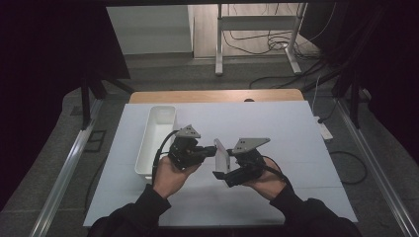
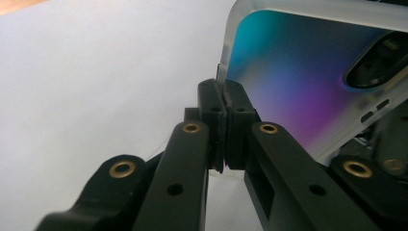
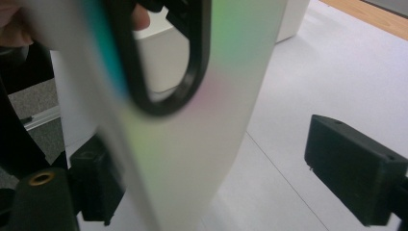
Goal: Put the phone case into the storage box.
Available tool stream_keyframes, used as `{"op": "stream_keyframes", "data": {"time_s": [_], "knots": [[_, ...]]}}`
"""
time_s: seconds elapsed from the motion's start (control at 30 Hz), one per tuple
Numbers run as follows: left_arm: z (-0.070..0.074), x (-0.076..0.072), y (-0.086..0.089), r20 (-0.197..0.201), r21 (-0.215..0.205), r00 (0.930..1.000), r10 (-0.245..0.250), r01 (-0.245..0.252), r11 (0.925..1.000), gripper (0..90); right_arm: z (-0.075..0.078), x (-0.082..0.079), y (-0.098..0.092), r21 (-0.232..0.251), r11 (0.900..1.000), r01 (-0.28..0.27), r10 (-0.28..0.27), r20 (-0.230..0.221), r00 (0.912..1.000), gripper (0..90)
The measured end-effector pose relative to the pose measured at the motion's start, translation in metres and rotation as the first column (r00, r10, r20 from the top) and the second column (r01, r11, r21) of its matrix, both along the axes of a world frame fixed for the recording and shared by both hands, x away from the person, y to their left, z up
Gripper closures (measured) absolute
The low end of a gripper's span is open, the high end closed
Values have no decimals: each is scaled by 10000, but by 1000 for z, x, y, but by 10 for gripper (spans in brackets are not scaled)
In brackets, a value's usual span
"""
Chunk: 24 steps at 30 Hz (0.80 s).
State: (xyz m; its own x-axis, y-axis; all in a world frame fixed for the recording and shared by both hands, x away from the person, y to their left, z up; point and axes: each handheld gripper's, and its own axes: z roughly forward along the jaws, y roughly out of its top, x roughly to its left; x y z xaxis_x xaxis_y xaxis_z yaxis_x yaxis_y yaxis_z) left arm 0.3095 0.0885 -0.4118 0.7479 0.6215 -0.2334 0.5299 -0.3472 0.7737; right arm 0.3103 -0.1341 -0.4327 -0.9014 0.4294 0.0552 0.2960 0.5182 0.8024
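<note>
A translucent phone case (image 1: 221, 157) with an iridescent back is held upright above the white table, between the two hands. My left gripper (image 1: 213, 152) comes in from the left. In the left gripper view its jaws (image 2: 223, 91) are shut on the case's thin side edge, and the case's back (image 2: 298, 72) with its camera cutout (image 2: 380, 60) rises to the right. My right gripper (image 1: 228, 173) is under the case's near side. In the right gripper view its jaws (image 3: 226, 178) stand wide open. The case (image 3: 202, 120) stands between them, close to the left pad (image 3: 96, 183) and well apart from the right pad (image 3: 356, 168).
A long white bin (image 1: 155, 138) lies on the left part of the white table (image 1: 296, 133), just left of my left hand. It shows through the case's cutout in the right gripper view (image 3: 163, 53). A wooden strip (image 1: 217, 96) runs along the far edge.
</note>
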Motion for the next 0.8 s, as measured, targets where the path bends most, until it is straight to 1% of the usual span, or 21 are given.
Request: {"op": "stream_keyframes", "data": {"time_s": [0.1, 0.23, 0.4, 0.53, 0.6, 0.8], "knots": [[0, 2, 6, -39, -33, 9998, 175, -175, 9998, 883, -1, 2, -2, -122, 9999, -47, 46, -105, 9999, 82], [0, 3, 12, 45, 13, 9995, 311, -311, 9995, 883, -3, 3, -7, -320, 9995, -69, 62, -209, 9998, 63], [1, 5, 17, 19, -37, 9991, 418, -418, 9991, 883, -4, 5, -13, -166, 9998, -95, 87, -451, 9989, 30], [1, 6, 21, 34, -34, 9987, 510, -510, 9987, 883, -4, 6, -19, -188, 9998, 53, -62, -510, 9987, 12], [1, 6, 23, 59, 14, 9985, 545, -545, 9985, 883, -4, 6, -21, -207, 9997, 120, -133, -625, 9980, 1], [5, 6, 30, 149, -40, 9975, 686, -686, 9976, 883, -6, 5, -30, -268, 9991, 314, -331, -681, 9971, 0]]}}
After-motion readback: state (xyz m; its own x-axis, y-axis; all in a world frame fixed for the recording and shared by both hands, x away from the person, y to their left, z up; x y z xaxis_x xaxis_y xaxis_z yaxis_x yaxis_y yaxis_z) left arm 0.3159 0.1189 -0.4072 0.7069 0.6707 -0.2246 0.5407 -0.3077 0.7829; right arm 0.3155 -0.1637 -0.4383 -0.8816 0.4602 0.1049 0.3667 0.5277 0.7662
